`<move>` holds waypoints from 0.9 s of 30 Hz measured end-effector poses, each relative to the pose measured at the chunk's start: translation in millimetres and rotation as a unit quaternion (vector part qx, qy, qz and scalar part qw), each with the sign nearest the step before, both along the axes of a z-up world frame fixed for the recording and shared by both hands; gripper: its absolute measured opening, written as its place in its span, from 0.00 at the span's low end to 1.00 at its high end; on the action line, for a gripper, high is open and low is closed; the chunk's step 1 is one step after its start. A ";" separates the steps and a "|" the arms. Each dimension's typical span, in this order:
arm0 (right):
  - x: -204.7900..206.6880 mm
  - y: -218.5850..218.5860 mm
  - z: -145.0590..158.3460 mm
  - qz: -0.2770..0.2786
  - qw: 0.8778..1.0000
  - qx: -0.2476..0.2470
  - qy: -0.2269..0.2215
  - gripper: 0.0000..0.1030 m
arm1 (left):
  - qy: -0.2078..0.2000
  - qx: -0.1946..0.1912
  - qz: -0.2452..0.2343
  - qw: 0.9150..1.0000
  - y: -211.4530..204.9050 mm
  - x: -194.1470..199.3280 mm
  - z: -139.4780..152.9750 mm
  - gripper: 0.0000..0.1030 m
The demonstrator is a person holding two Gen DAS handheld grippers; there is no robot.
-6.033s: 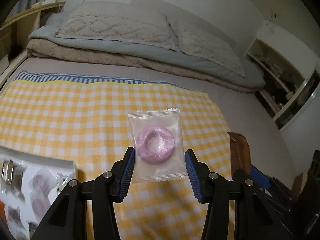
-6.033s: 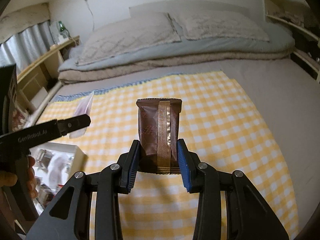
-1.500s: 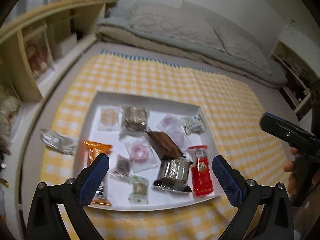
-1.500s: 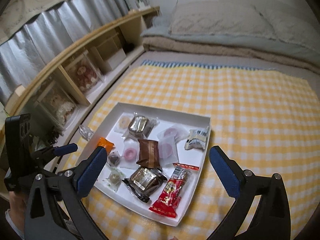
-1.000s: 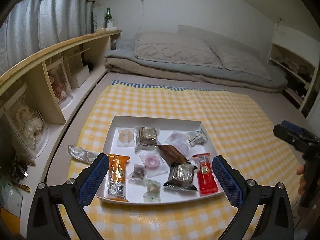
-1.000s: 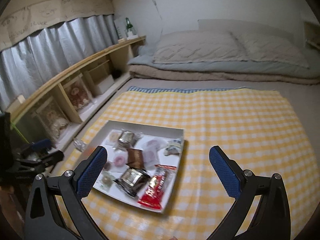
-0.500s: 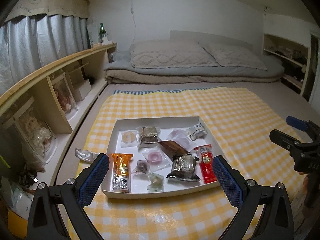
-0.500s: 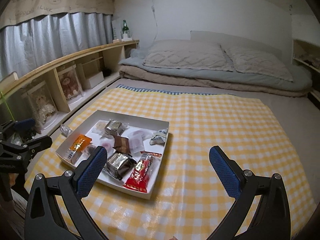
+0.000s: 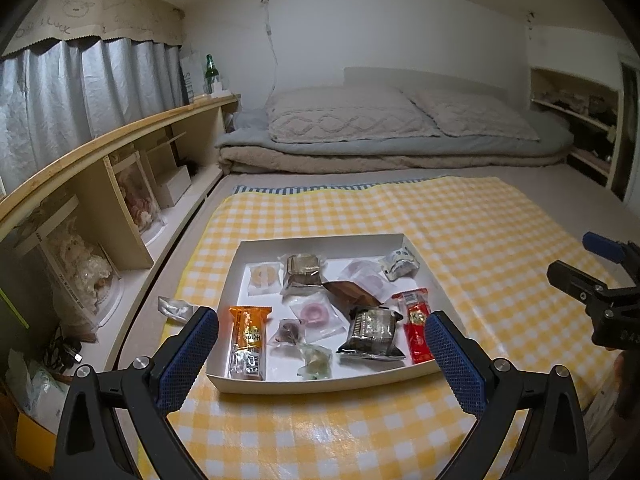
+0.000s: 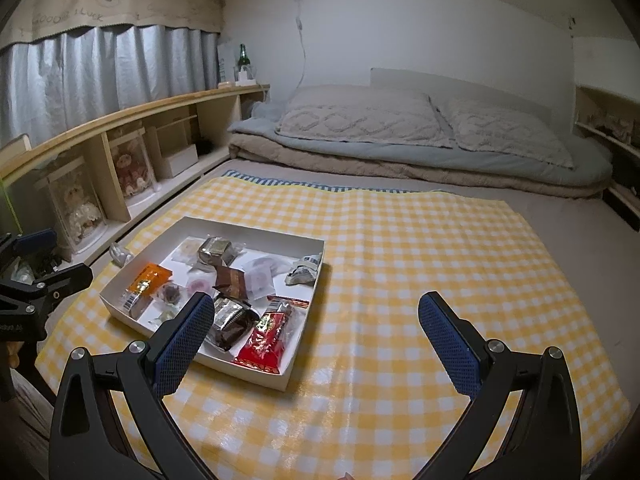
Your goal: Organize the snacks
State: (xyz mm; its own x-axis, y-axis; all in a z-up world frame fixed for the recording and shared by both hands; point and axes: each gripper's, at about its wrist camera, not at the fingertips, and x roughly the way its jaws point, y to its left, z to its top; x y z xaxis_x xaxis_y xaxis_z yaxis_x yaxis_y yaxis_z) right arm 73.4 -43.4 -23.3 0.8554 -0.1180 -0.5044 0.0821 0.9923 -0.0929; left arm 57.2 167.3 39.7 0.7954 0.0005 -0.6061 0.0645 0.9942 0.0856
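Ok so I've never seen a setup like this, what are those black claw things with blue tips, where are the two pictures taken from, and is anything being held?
There is no robot here: a person holds a hand-operated two-finger gripper in each hand. Each gripper carries a wide-angle camera looking forward along its fingers, so one picture comes from the left gripper and the other from the right gripper. Each also appears at the edge of the other's picture. Both are wide open and hold nothing. Below them a yellow-and-white checked cloth covers a bed, and on it sits a shallow white cardboard tray filled with wrapped snacks, including an orange packet, a red packet and a clear-wrapped pink ring-shaped sweet. One crumpled silvery wrapper lies outside the tray.
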 end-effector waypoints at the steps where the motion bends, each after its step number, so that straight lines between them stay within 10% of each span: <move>1: -0.5 0.2 0.2 0.001 1.000 0.000 0.000 1.00 | 0.000 0.000 0.000 1.000 0.2 -0.3 0.6 1.00; 27: -3.1 3.4 0.6 0.003 1.000 -0.001 0.000 1.00 | -0.002 0.004 0.000 1.000 -4.8 -2.4 0.4 1.00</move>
